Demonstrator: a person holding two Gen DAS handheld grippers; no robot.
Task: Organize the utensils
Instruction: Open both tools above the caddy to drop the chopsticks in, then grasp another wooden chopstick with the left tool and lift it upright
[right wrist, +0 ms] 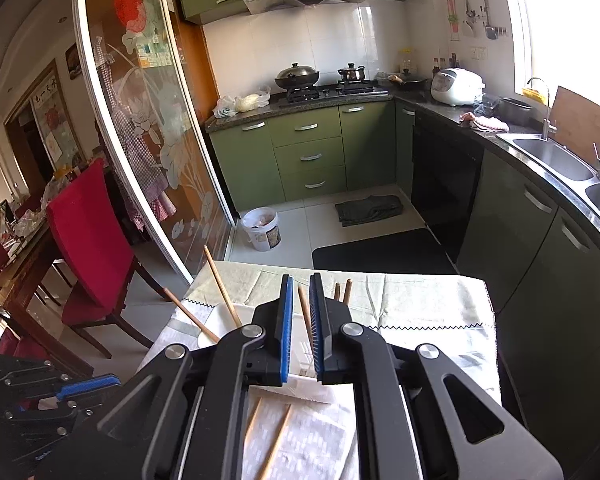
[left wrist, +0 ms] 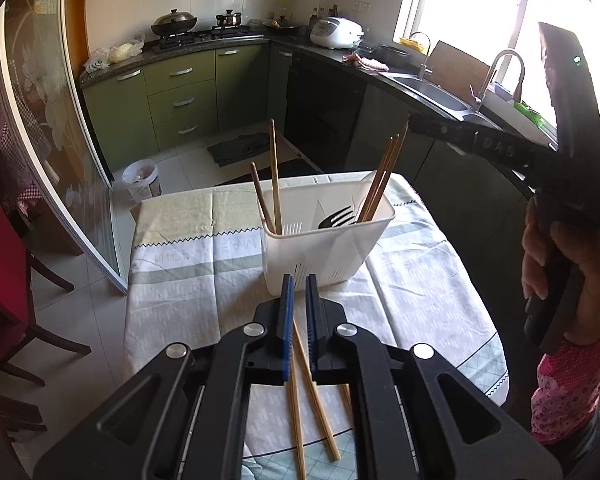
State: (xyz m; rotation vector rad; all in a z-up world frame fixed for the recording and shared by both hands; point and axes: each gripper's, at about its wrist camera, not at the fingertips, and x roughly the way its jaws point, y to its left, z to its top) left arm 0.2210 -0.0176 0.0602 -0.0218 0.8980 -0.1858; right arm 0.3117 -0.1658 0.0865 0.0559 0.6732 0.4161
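Observation:
A white utensil holder point(left wrist: 328, 240) stands on the cloth-covered table point(left wrist: 188, 280). Two chopsticks point(left wrist: 274, 176) lean in its left compartment; several chopsticks point(left wrist: 382, 182) and a black fork point(left wrist: 336, 216) sit in its right one. Loose chopsticks point(left wrist: 314, 392) lie on the cloth under my left gripper point(left wrist: 299, 284), whose jaws stand a narrow gap apart with nothing between them. My right gripper point(right wrist: 300, 286) hovers above the holder point(right wrist: 216, 320), jaws narrowly apart; a chopstick point(right wrist: 305, 312) shows in the gap, and I cannot tell whether it is gripped. Two loose chopsticks point(right wrist: 276, 440) lie below it.
The right hand and its gripper body point(left wrist: 568, 184) fill the right edge of the left wrist view. A red chair point(right wrist: 92, 232) stands left of the table. Green cabinets point(right wrist: 312, 156), a white bin point(right wrist: 262, 228) and a sink point(right wrist: 556, 160) lie beyond the table's far edge.

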